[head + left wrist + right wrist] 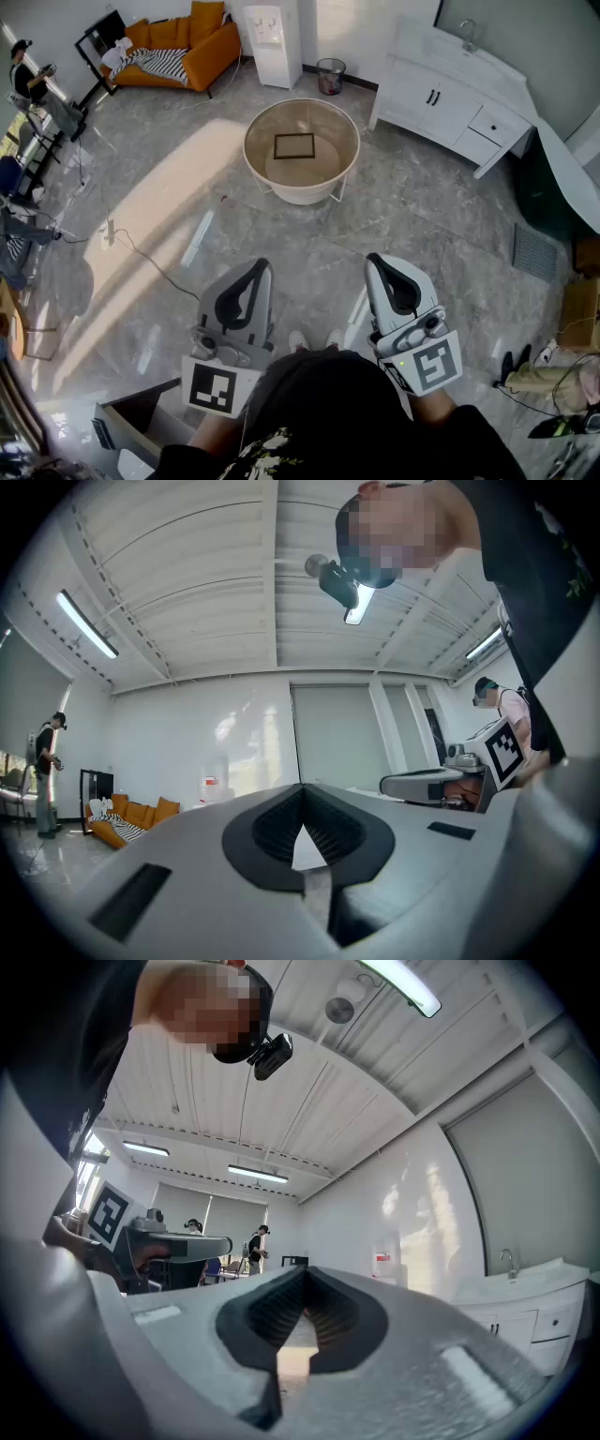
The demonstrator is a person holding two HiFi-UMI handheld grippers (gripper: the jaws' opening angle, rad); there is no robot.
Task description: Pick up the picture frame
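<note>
A thin, dark, rectangular picture frame (294, 146) lies flat on the bottom of a round cream tub with high walls (256, 131), which stands on thin white wire legs on the grey marbled floor (412, 216). The picture frame sits near the middle of the tub's beige bottom, with its long sides running across the head view and only slightly skewed. Its border is narrow and almost black. The panel inside it has the same pale beige tone as the surface around it, and whether it carries a picture is too small to tell. Nothing touches it.

Both grippers are close to the person's body, well apart from the tub, and point roughly toward it. The left gripper (260, 266) has its grey jaws pressed together at the tips with nothing between them, as its own view (302, 791) shows. The right gripper (375, 260) is likewise clenched and empty (305, 1274).

Beyond the tub stand an orange sofa (183, 47), a white water dispenser (272, 33), a small dark mesh bin (330, 75) and a white cabinet with a sink (450, 89).
</note>
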